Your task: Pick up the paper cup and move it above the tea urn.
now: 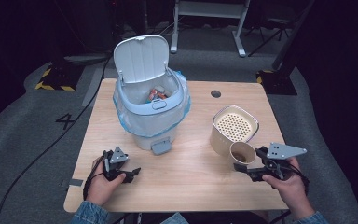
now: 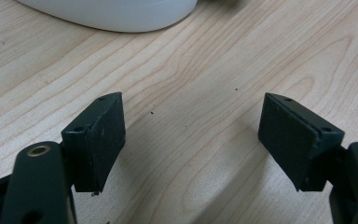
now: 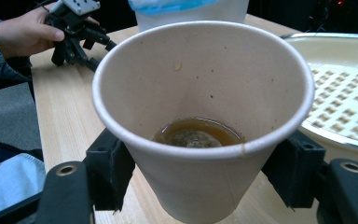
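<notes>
The paper cup (image 3: 200, 116) stands upright, mouth up, its long axis near vertical, pinched between the jaws of the right gripper (image 1: 242, 169) just beside the cream strainer pot (image 1: 235, 128) at the bench's (image 1: 191, 186) right. A little brown liquid and a tea bag (image 3: 193, 136) lie in its bottom. The lidded bin (image 1: 151, 109), lid up, holds wrappers. The left gripper (image 2: 191, 140) rests with jaws spread over bare wood

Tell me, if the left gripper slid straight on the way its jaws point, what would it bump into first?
Probably the white plastic bin's base. The left gripper stands open over bare wooden table, though depth is unclear.
</notes>
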The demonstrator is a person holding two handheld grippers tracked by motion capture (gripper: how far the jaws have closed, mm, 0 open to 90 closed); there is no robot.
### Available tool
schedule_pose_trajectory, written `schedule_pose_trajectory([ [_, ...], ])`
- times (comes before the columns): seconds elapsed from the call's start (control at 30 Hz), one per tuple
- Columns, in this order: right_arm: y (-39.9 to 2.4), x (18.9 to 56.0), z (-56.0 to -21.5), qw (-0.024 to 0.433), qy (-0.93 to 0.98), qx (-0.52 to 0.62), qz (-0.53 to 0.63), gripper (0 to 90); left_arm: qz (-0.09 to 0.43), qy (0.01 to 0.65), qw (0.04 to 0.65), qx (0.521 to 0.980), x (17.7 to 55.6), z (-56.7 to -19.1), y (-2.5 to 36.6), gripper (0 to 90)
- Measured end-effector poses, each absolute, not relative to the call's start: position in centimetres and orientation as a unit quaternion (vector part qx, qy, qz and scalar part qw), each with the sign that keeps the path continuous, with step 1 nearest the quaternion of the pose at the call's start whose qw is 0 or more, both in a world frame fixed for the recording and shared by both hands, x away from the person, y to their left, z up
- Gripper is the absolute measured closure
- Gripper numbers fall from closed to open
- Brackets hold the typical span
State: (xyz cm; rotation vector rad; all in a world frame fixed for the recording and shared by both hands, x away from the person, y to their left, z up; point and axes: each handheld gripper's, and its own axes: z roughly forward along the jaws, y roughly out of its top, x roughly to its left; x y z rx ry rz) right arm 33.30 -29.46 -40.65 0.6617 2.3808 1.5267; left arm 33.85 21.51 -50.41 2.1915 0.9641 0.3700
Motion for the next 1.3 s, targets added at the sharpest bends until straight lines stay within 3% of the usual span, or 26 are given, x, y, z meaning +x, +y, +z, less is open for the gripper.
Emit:
schedule_pose_trajectory([
  [0.73, -29.8, 37.9, -34.2, 0.158, 0.803, 0.248, 0.518, 32.3, 0.148, 0.381, 0.35, 0.843, 33.9, -50.4, 21.3, 23.9],
  [1.3, -30.5, 43.7, -34.7, 0.177, 0.799, 0.271, 0.507, 32.1, 0.144, 0.379, 0.352, 0.844, 34.1, -50.4, 21.3, 23.7],
])
